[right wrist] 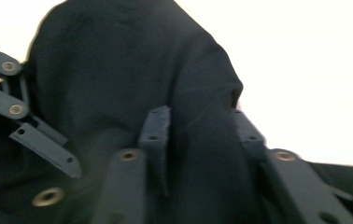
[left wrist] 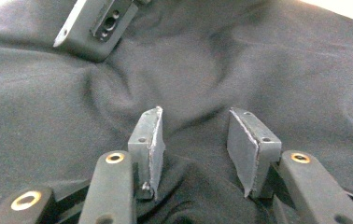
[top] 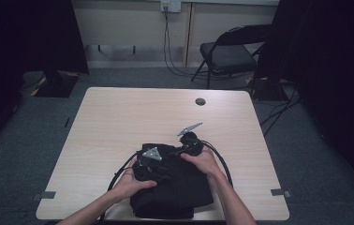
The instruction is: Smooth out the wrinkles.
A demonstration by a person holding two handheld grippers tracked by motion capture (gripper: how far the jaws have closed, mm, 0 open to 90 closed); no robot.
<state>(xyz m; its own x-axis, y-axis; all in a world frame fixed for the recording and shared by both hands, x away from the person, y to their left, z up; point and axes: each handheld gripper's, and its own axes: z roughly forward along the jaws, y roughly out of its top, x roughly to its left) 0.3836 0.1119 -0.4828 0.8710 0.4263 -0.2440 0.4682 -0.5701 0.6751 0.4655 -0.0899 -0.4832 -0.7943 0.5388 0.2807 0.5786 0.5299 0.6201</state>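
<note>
I have the light wooden table (top: 119, 122) in front of me, square-cornered with a small round cable port (top: 200, 101) near its far edge, and beyond it a black folding chair (top: 229, 54) against the wall. On the near part of the table, close to my edge, lies the black garment (top: 175, 192), bunched and folded into a dark heap; both my hands rest on its far half. My left hand (top: 130, 183) holds the left gripper (left wrist: 195, 151) low on the cloth, grey plate up. In the left gripper view its jaws stand about half apart with a ridge of the black fabric rising between them; the pads (left wrist: 153, 140) sit down in the cloth, but a gap shows on either side of the fold, so I don't read it as clamped. My right hand (top: 205, 161) holds the right gripper (right wrist: 202, 135) at the garment's far right corner. In the right gripper view, which is blurred, a thick fold of the fabric fills the space between its jaws and runs up past them; I can't tell whether the pads press on it. The other gripper's linkage shows at that view's left edge.
</note>
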